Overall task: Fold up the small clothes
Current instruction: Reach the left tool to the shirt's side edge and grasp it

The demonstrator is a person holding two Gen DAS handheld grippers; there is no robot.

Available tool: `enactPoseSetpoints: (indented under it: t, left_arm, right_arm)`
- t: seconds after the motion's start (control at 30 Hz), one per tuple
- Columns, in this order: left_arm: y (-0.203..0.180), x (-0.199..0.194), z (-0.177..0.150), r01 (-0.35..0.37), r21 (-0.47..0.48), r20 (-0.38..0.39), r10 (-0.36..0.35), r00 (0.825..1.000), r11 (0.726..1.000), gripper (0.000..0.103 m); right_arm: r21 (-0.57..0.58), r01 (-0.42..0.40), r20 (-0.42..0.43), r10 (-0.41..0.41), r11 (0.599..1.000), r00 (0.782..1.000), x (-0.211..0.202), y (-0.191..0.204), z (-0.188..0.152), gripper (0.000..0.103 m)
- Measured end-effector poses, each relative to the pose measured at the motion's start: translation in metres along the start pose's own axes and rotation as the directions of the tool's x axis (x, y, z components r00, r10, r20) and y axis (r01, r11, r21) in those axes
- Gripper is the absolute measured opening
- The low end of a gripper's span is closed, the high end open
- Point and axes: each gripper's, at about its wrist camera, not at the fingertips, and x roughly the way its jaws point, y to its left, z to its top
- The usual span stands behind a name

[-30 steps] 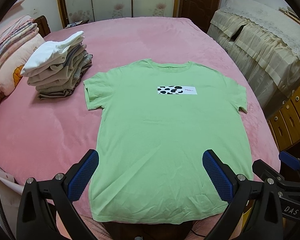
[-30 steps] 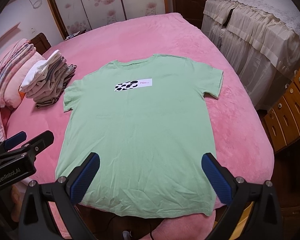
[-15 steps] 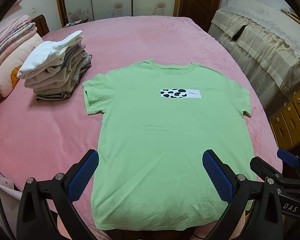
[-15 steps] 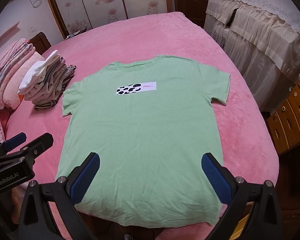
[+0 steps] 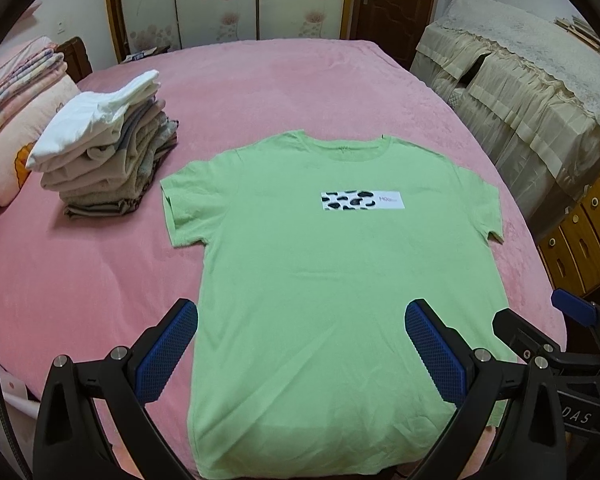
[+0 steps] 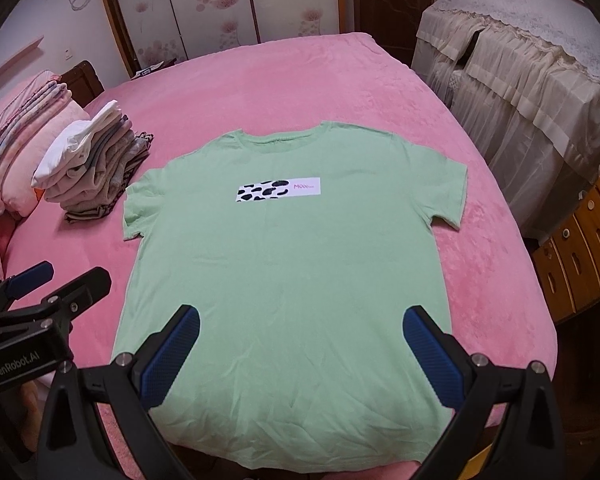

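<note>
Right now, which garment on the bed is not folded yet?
The green T-shirt lies spread flat; the others sit folded in the stack beside its sleeve.

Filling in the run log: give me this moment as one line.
green T-shirt flat, face up, unfolded on pink bed | folded pile beside its sleeve | left gripper open, empty | right gripper open, empty
</note>
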Motion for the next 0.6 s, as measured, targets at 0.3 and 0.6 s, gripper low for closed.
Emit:
enactPoseSetpoints:
  t: [0.3,0.6]
  left_arm:
    - [0.058,0.021,0.015,0.01,-0.107,0.013,-0.009,1.0,0.994,0.098]
    - [0.143,0.078,0.02,-0.065,-0.225,-0.036,0.058,0.998,0.972,0.095]
  right_arm:
    - [-0.036,0.01,0.077,-0.008,0.999,0.997,0.01,0.031,0.033,0.102]
    - [-0.132,-0.113,0.09,0.126,0.985,0.988,0.052,0.087,0.07,0.094]
